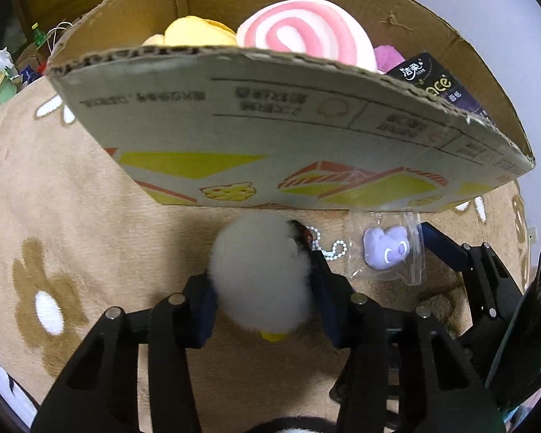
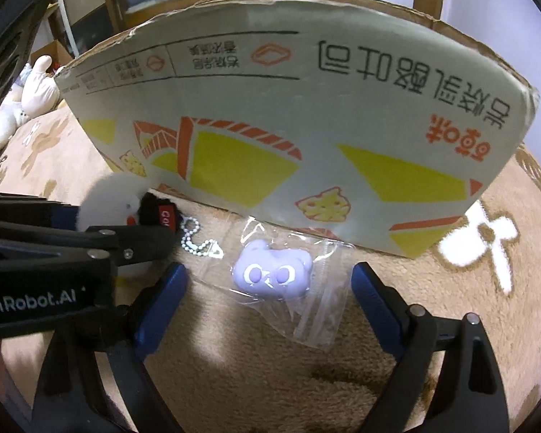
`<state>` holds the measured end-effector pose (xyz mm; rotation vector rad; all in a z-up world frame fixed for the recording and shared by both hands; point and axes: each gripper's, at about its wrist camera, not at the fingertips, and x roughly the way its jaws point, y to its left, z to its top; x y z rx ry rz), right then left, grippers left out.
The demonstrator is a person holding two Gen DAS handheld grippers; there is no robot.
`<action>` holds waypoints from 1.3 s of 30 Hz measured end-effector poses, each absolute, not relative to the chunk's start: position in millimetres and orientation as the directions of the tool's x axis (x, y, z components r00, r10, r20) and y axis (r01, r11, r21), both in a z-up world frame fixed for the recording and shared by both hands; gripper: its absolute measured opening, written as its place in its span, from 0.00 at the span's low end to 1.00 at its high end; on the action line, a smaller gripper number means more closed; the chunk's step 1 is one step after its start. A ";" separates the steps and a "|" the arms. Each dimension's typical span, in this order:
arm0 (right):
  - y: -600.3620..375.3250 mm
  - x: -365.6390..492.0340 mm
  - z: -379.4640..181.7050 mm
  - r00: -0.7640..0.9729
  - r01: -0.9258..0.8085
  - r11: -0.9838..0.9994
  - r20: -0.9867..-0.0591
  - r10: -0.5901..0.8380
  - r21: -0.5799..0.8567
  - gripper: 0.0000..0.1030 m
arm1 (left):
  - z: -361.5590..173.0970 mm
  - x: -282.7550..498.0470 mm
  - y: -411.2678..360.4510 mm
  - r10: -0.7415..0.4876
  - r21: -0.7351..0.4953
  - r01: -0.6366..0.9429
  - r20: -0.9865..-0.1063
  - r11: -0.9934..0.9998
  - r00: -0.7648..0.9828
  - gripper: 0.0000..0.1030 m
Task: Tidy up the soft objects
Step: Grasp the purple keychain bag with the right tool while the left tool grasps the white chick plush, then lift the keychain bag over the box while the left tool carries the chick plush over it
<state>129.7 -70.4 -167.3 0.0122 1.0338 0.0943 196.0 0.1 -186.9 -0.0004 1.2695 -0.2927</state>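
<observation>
White fluff of the pompom charm sits clamped in the left gripper, while the bagged purple toy lies mid-frame between the right gripper's wide-apart fingers.

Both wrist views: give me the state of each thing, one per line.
Left gripper: shut on the white fluffy toy.
White fluffy toy: on the blanket, squeezed.
Right gripper: open, straddling the bagged purple toy.
Bagged purple toy: lying on the blanket, ungripped.
Cardboard box: open-topped, holding plush items.
</observation>
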 end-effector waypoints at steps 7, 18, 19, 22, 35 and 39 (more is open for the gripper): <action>-88.7 131.2 -165.2 0.509 -0.048 0.997 -0.857 0.082 0.067 0.86 | -177.5 183.3 0.6 -0.166 -0.107 0.208 -0.942 0.972 0.291 0.42; -93.6 127.7 -159.4 0.484 -0.059 0.995 -0.869 0.100 0.082 0.85 | -170.2 175.2 18.0 -0.114 -0.062 0.168 -0.941 0.984 0.318 0.42; -94.8 126.7 -158.4 0.484 -0.059 0.995 -0.869 0.103 0.086 0.85 | -169.1 174.4 18.4 -0.111 -0.058 0.169 -0.941 0.984 0.320 0.42; -99.2 125.7 -158.5 0.486 -0.053 0.993 -0.866 0.115 0.102 0.85 | -168.7 164.9 16.8 -0.112 -0.056 0.174 -0.936 0.983 0.333 0.42; -116.5 96.6 -132.1 0.518 -0.035 0.995 -0.850 0.094 0.088 0.85 | -144.7 139.3 13.3 -0.111 -0.045 0.171 -0.910 0.984 0.400 0.42; -114.0 90.6 -121.2 0.545 -0.027 0.996 -0.834 0.085 0.084 0.85 | -132.5 125.0 12.5 -0.103 -0.027 0.178 -0.894 0.984 0.437 0.42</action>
